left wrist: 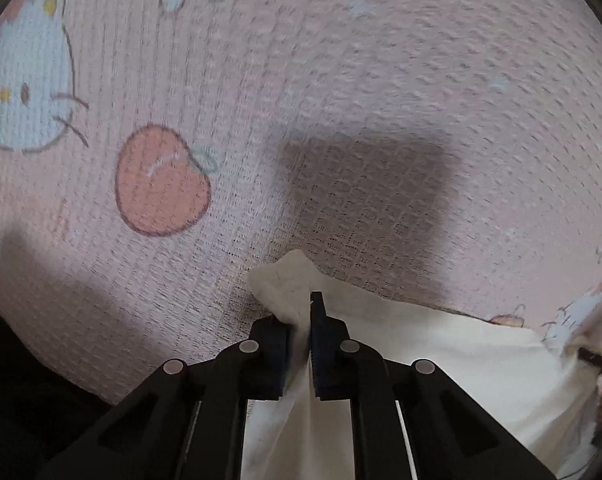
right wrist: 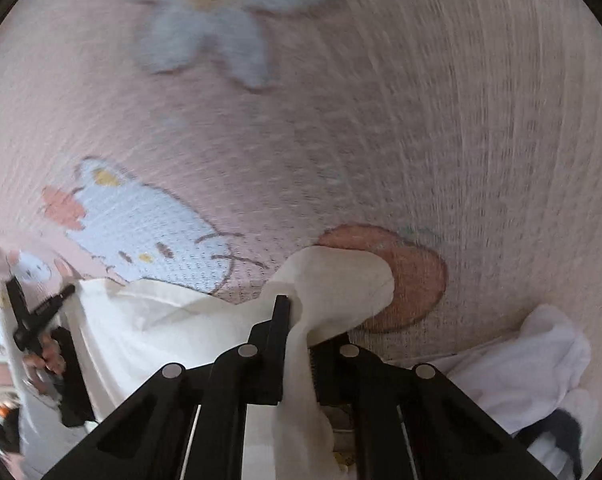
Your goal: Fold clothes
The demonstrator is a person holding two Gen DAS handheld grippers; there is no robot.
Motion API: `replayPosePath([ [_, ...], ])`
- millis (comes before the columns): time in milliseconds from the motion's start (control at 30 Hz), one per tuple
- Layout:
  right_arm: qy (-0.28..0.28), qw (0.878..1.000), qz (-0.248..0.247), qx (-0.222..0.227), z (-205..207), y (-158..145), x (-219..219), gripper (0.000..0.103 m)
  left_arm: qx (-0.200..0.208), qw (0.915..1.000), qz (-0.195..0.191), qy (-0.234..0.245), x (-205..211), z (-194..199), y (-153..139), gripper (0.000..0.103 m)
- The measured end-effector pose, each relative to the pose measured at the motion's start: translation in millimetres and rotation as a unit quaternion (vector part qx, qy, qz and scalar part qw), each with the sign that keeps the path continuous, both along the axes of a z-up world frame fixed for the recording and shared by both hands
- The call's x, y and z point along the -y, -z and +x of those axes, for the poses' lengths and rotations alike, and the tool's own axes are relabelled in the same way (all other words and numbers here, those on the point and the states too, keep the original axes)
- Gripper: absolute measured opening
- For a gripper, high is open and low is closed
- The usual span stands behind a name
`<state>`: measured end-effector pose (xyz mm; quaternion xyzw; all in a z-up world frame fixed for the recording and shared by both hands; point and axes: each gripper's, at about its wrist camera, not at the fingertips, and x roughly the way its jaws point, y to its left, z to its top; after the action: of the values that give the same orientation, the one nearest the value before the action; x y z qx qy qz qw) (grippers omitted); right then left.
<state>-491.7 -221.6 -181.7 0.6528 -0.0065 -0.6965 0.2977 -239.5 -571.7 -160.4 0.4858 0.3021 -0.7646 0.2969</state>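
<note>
A pink waffle-textured sheet (left wrist: 341, 80) fills the background, its weave a grid of small raised squares, printed with a rounded salmon strawberry (left wrist: 163, 180), a pale blue cat face (left wrist: 25, 88) and a pale blue flower (right wrist: 217, 24) with a yellow centre. A blocky dark shadow lies on the sheet just ahead of the left gripper

The cream garment (left wrist: 441, 360), a smooth thin woven cloth, is stretched between the two tools. Its held edge runs sideways, from the left gripper (left wrist: 307, 320) off to that gripper's right, where the other tool's black tip shows at the frame edge; the rest of the cloth falls back beneath the fingers. The left gripper's black jaws are pressed together on a bunched corner of the cloth, which puffs up in a soft rumpled lump just ahead of and left of the fingertips, and a strip of cloth hangs down between the two fingers

The right gripper (right wrist: 293, 320) is likewise clamped on the garment: a rounded fold bulges ahead and to the right of its tips, overlapping a printed strawberry, and cloth drapes over its right finger. To its left the edge runs to the left tool, gripped by a hand (right wrist: 47, 356). A crumpled white cloth (right wrist: 541, 364) with a dark patch lies to the right gripper's right, apart from the garment
</note>
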Motion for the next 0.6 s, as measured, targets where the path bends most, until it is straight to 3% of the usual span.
replayPosePath([
  [167,-0.03,0.993,-0.084,-0.074,16.1,-44.6,-14.0,0.004,-0.065,0.9975,0.0,-0.026,-1.9,19.0,-19.8,0.007],
  [267,-0.06,0.984,-0.101,-0.133,30.2,-69.8,-24.7,0.003,-0.113,0.9934,-0.001,-0.022,-3.9,34.8,-39.0,0.007],
  [367,-0.068,0.973,-0.126,-0.18,39.2,-88.3,-40.0,0.002,-0.173,0.9848,-0.002,-0.013,-6.9,51.6,-60.7,0.007],
  [467,-0.059,0.962,-0.16,-0.211,42.3,-101.4,-55.7,0.002,-0.242,0.9701,-0.015,0.006,-9.4,70.3,-83.2,0.006],
  [533,-0.052,0.956,-0.174,-0.229,43.3,-106.4,-65.0,0.002,-0.229,0.9725,-0.042,0.006,-14.0,78.4,-82.4,0.005],
  [600,-0.044,0.965,-0.133,-0.222,36.6,-88.5,-64.7,0.002,-0.193,0.9802,-0.041,-0.012,-33.4,78.8,-68.2,0.006],
])
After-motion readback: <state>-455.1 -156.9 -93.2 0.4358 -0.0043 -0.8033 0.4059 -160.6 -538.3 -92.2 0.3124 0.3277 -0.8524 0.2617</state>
